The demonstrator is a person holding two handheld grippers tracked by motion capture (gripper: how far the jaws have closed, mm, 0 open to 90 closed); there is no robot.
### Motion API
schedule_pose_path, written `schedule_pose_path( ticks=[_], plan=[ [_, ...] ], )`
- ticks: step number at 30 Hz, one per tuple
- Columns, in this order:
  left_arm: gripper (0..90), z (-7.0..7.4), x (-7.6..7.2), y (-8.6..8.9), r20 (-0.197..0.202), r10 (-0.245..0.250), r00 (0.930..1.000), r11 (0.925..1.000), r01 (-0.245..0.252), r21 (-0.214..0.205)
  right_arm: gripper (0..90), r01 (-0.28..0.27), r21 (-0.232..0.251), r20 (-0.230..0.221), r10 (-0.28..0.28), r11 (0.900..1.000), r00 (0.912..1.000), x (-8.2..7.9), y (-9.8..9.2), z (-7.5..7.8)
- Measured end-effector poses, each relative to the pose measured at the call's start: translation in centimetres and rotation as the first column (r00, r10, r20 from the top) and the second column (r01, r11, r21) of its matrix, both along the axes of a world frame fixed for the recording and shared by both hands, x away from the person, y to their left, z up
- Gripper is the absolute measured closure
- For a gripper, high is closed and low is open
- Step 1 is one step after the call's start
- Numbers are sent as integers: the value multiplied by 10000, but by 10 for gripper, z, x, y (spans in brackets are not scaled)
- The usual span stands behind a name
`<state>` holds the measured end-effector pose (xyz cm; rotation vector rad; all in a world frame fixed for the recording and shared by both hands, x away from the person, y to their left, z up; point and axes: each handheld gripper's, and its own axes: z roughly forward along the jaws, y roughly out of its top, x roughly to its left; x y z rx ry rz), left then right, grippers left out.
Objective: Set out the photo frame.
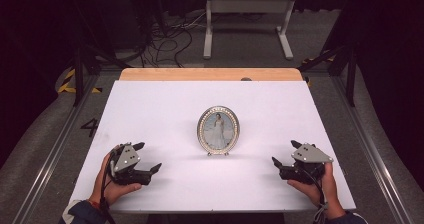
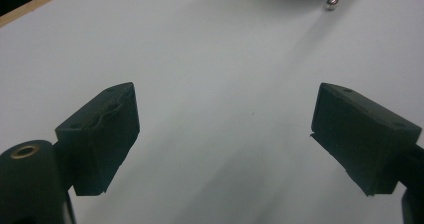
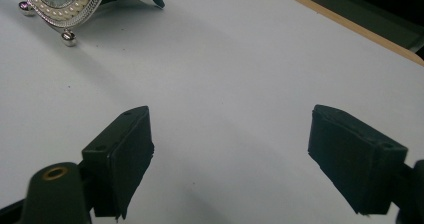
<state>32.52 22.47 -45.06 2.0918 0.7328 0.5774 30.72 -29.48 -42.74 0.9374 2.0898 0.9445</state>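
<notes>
Nothing begun yet, by the look of it: frame standing upright near the middle of the white tabletop, oval, pearl-edged, on small ball feet, with a portrait facing the person's side. Propped from behind by a dark strut, seen in the right gripper view past the pearl rim. Untouched and not lifted; whatever handling is meant for it probably all still to come — approach, grip, move. Left gripper low over the tabletop at the near left, held in a hand, well apart from the frame and angled toward it. Right gripper mirrored at the near right, likewise well apart and turned inward. Jaws of the left spread wide, with bare white surface between the two black pads and nothing gripped or touched; just a ball foot of the frame peeking in at the top edge of that view. Jaws of the right equally wide apart, pads empty, clear tabletop between them, frame off at the upper left corner of that view. Both apparently resting at or just above the surface, though contact with it hard to tell. Wooden edge of the table visible beyond the white sheet, cables and a stand on the floor behind.
</notes>
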Motion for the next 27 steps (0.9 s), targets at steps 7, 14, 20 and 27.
schedule_pose_path(
  ticks=[7,14,20,27],
  plan=[
    [112,-5,-8,15,-192,365,9991,9993,-366,-69,179,360,31,239,-361,9993,9991,-12,-13,-6],
    [111,-12,-16,27,-439,687,9967,9976,-691,-73,176,741,362,154,-747,9966,9971,-21,-28,-13],
    [118,-14,-22,36,-435,823,9957,9966,-826,-32,176,987,400,-51,-986,9943,9951,-25,-33,-19],
    [119,-12,-22,40,-362,981,9945,9945,-993,-341,176,1204,381,35,-1206,9920,9927,-30,-36,-16]
  ],
)
